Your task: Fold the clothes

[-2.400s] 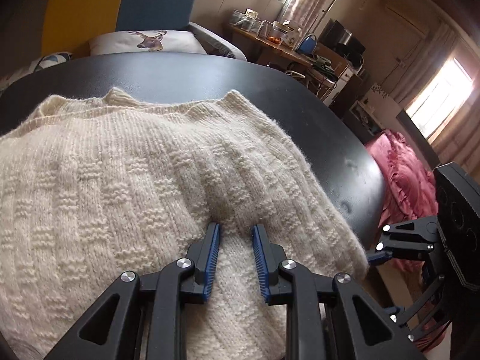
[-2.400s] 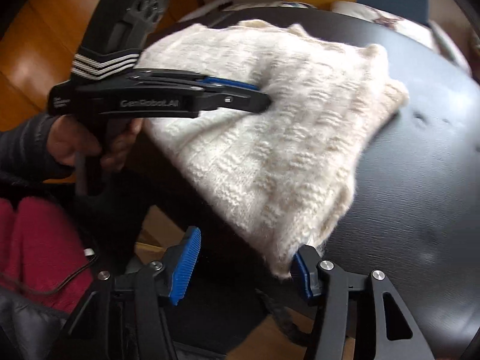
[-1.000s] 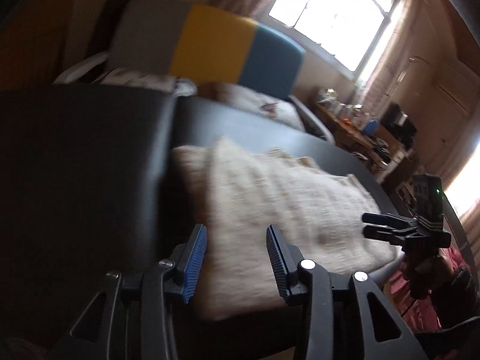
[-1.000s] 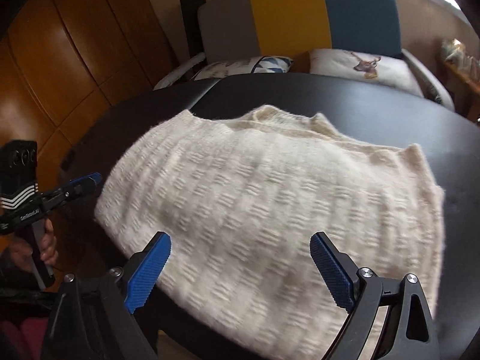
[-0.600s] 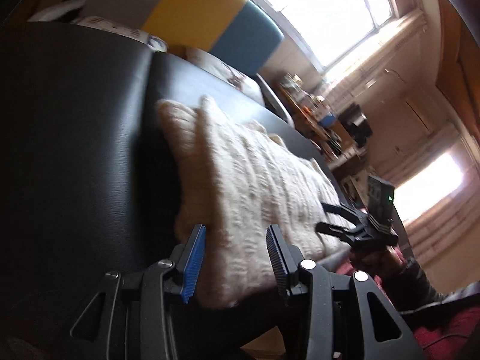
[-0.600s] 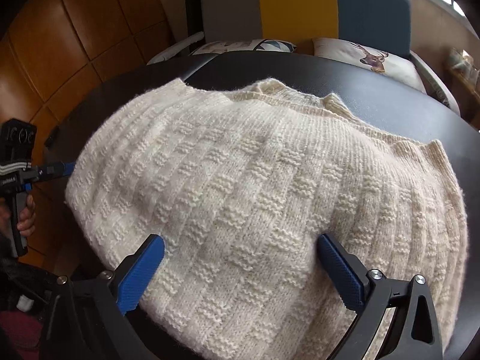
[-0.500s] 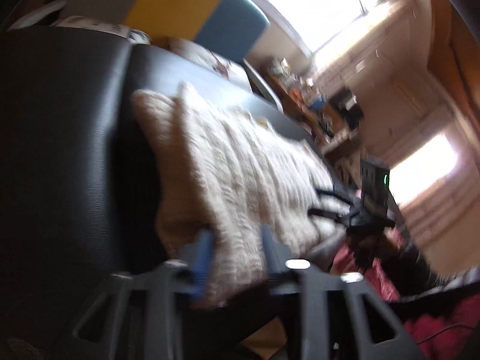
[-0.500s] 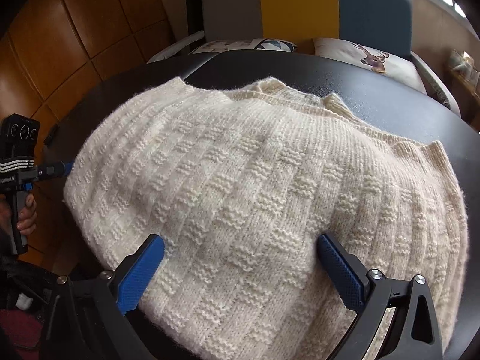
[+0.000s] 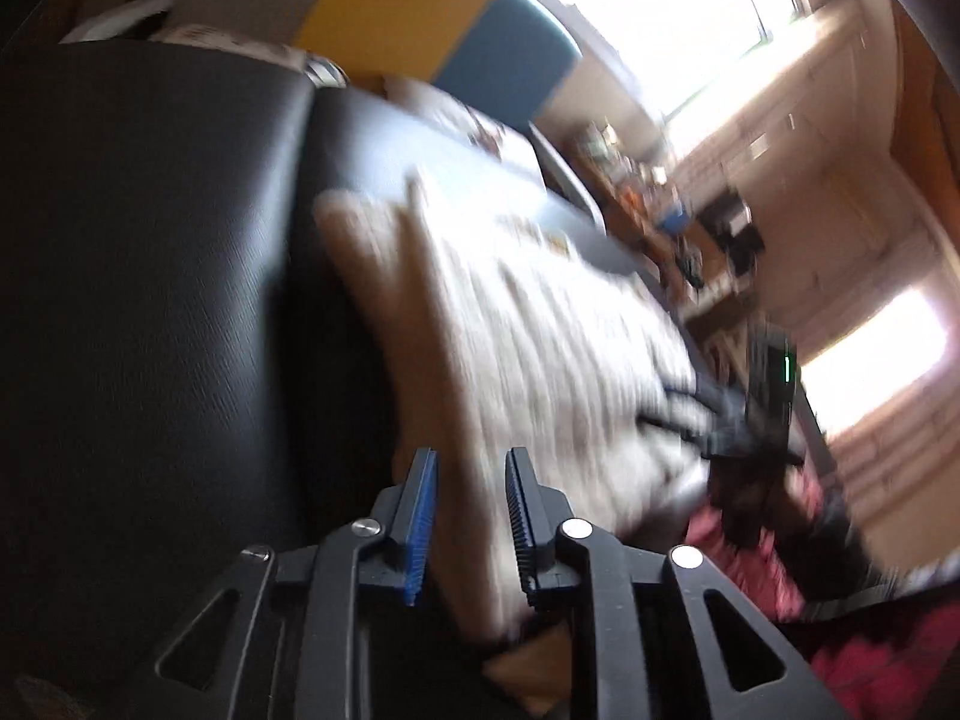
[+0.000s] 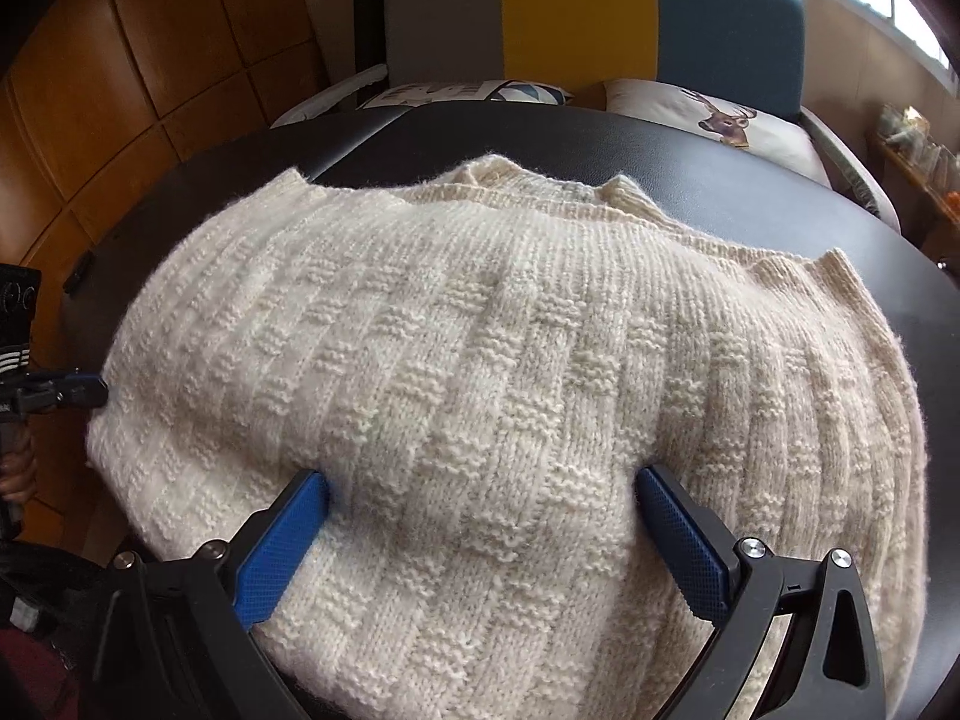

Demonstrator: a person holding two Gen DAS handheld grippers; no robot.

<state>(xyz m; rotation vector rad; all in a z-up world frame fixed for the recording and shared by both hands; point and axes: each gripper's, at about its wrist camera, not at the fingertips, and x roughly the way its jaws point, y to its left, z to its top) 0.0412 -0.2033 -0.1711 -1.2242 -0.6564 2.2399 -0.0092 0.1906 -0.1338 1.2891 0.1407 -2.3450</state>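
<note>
- The cream knit sweater (image 10: 480, 372) lies folded on the black table (image 10: 750, 180), spreading ahead of both pairs of fingers.
- The right gripper (image 10: 480, 516) is spread wide, its 2 blue pads (image 10: 282, 546) pressing the knit, a bulge of it between them.
- The left gripper (image 9: 465, 516) is slightly parted, fingers straddling the sweater's near-left edge; blur hides whether they pinch it.

Seating: a grey, yellow and blue sofa back (image 10: 594, 6) is seen ahead.
Wall: wooden panels (image 10: 120, 90) at left.
Light: bright windows (image 9: 654, 6) at right.
</note>
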